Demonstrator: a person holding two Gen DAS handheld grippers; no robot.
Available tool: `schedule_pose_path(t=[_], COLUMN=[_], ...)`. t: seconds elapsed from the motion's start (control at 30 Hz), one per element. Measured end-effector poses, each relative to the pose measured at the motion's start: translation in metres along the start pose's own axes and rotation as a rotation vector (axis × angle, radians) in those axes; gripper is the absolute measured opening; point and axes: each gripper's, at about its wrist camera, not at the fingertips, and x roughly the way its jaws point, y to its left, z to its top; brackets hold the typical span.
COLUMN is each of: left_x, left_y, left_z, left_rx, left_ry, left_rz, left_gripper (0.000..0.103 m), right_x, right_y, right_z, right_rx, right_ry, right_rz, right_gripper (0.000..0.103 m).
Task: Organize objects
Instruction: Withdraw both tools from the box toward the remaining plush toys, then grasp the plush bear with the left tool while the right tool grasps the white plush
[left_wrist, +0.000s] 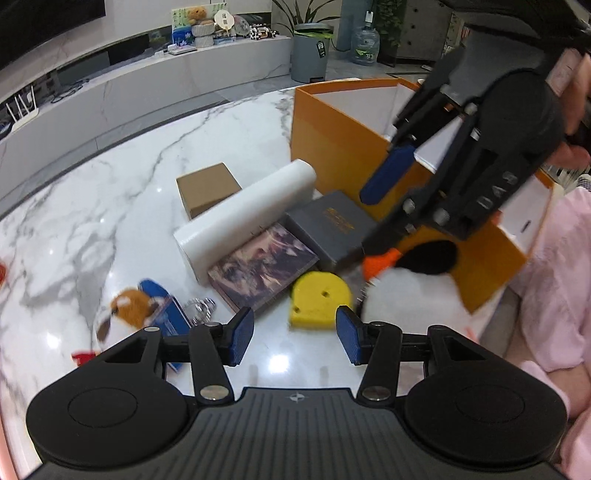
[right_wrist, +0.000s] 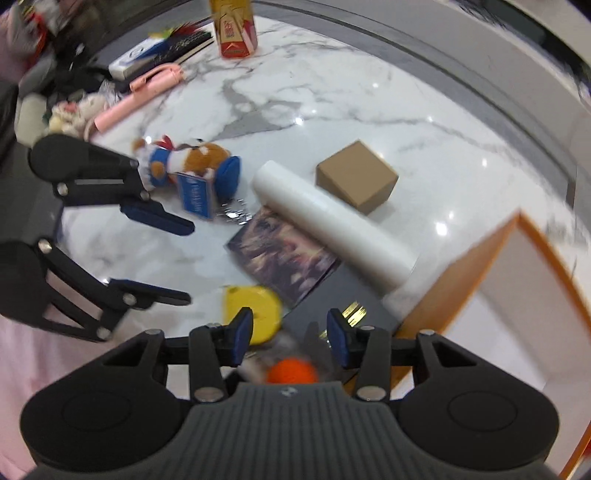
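I am holding my right fingers (right_wrist: 290, 338) parted over the penguin toy (right_wrist: 291, 371) at the bottom centre, its orange beak between them, untouched as far as I can tell. My left fingers (left_wrist: 295, 336) are hanging open, empty, above the yellow block (left_wrist: 319, 302). The orange box (left_wrist: 332, 144) is lying right of both.

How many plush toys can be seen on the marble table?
3. A bear toy lies at the far left of the pile, a penguin toy is beside the orange box, and a pale plush lies near the table's edge. Others may be hidden.
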Motion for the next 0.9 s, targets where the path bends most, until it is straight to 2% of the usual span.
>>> schedule_pose_path(t=[0.13,0.17,0.27,0.53,0.7,0.77,0.8,0.83,0.87,0.9], left_x=[-0.014,-0.017,-0.025,-0.044,-0.046,-0.042,-0.04,-0.037,-0.036,-0.033], left_y=[-0.015,-0.018,-0.026,-0.023,-0.008,0.0,0.004,0.008,0.013,0.016], left_z=[-0.006,-0.007,-0.011,-0.021,-0.026,-0.026,-0.025,-0.024,-0.025,-0.025], left_rx=[0.015,0.02,0.034,0.038,0.103,0.127,0.135,0.14,0.144,0.155], left_ry=[0.024,0.032,0.04,0.045,0.061,0.076,0.083,0.089,0.091,0.094], left_rz=[0.008,0.013,0.024,0.1,0.217,0.252,0.262,0.271,0.282,0.299], left_gripper=[0.058,0.058,0.058,0.059,0.062,0.064,0.065,0.065,0.066,0.066], right_x=[-0.009,-0.008,-0.003,0.02,0.033,0.036,0.036,0.036,0.037,0.038], right_y=[0.02,0.024,0.036,0.055,0.062,0.064,0.064,0.065,0.065,0.065], right_z=[-0.021,-0.024,-0.034,-0.035,-0.033,-0.032,-0.032,-0.031,-0.03,-0.028], right_rx=[0.032,0.036,0.015,-0.085,-0.135,-0.143,-0.148,-0.151,-0.137,-0.128], right_ry=[0.02,0.031,0.067,0.127,0.141,0.142,0.142,0.144,0.16,0.169], right_rz=[0.06,0.059,0.049,-0.031,-0.104,-0.125,-0.133,-0.113,-0.082,-0.088], right_gripper=[0.061,0.068,0.07,0.078,0.089,0.088,0.083,0.068,0.065,0.065])
